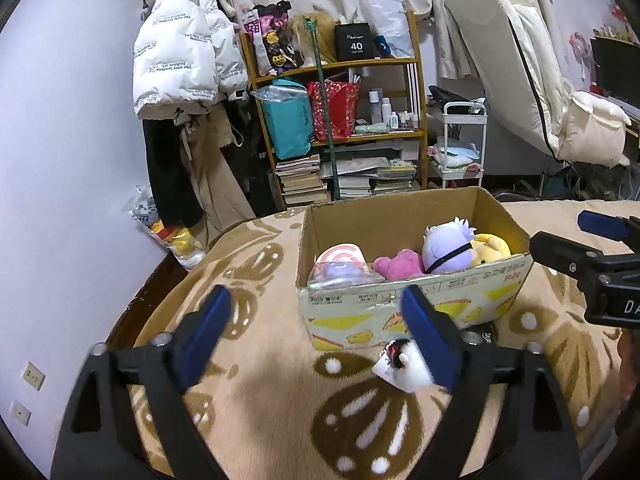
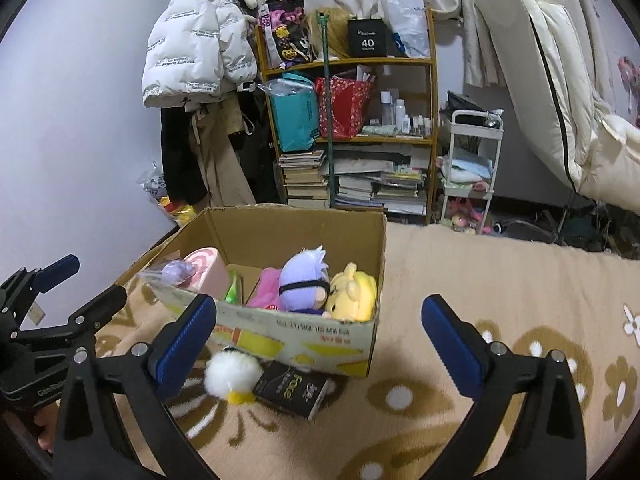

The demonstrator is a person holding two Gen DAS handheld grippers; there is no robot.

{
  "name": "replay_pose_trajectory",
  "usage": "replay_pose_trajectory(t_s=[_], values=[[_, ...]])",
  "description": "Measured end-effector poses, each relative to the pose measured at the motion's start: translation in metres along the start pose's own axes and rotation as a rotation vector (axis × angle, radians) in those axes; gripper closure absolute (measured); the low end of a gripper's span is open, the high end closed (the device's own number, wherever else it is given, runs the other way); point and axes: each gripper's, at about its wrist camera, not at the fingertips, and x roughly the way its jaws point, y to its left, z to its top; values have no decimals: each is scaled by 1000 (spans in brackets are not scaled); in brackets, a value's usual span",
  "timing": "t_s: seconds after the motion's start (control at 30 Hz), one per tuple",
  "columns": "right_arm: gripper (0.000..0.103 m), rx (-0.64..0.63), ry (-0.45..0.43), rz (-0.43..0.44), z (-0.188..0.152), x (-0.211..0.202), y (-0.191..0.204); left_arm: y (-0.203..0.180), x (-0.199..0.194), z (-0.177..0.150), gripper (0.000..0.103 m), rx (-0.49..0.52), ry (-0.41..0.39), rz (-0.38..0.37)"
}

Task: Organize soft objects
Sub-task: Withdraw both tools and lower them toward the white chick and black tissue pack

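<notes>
Plush toys [image 2: 312, 284] sit packed in the cardboard box [image 2: 304, 340] on the bed [image 2: 500, 280]; left tool [image 1: 316, 320] and right tool [image 2: 316, 332] both gape wide, empty, white plush [image 2: 232, 374] just outside.

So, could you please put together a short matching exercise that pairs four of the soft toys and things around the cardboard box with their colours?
Things:
1. Plush with a dark band across its face
2. Bear plush at the box's corner
3. Fluffy toy on the blanket in front of the box
4. Small flat carton beside the fluffy toy

Colours:
A. White with a bit of yellow
B. Black
C. Lavender
D. Yellow

Pairs: 1-C, 2-D, 3-A, 4-B
</notes>
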Motion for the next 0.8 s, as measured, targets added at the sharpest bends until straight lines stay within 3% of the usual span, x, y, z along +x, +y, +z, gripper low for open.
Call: replay_pose_trajectory(t_s=[0.3,0.8], values=[[0,-12,24,4,-10,-14,3,-5,-16,-9,8,17,21,-34],[0,-6,66,-5,-18,-2,0,-16,7,-24,8,18,110,-50]])
